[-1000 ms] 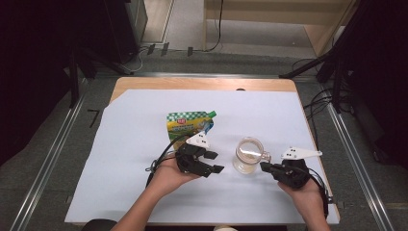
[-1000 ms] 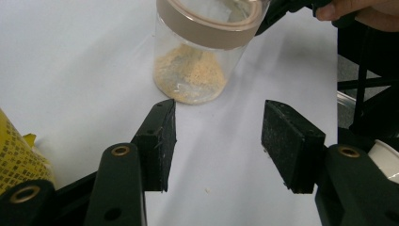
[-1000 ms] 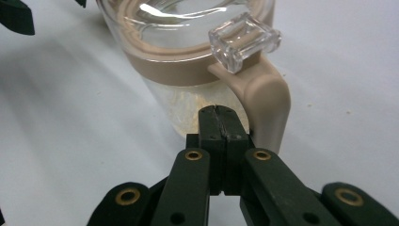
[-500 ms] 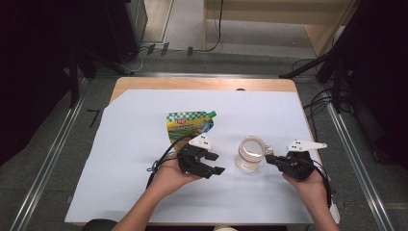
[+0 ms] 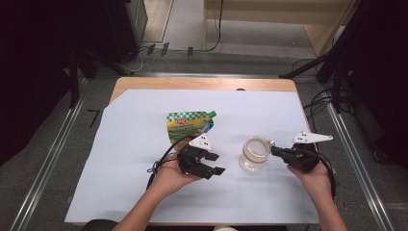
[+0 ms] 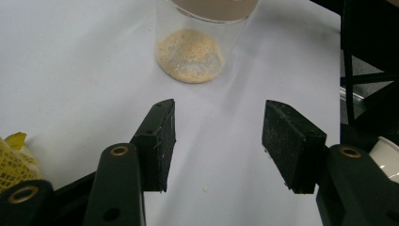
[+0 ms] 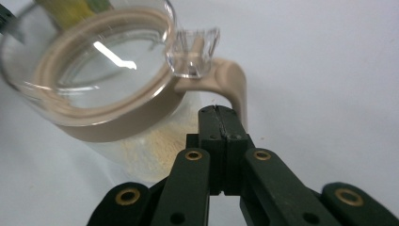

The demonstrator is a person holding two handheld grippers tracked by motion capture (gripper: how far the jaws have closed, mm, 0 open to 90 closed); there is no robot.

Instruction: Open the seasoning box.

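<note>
Left of the jar (image 5: 254, 154), the left gripper (image 5: 211, 164) is waiting half open, holding nothing. The right gripper (image 5: 275, 150), jaws pressed together and empty, is nosing at the jar's handle (image 7: 233, 84); it should nudge gently, lest the jar tip.
</note>
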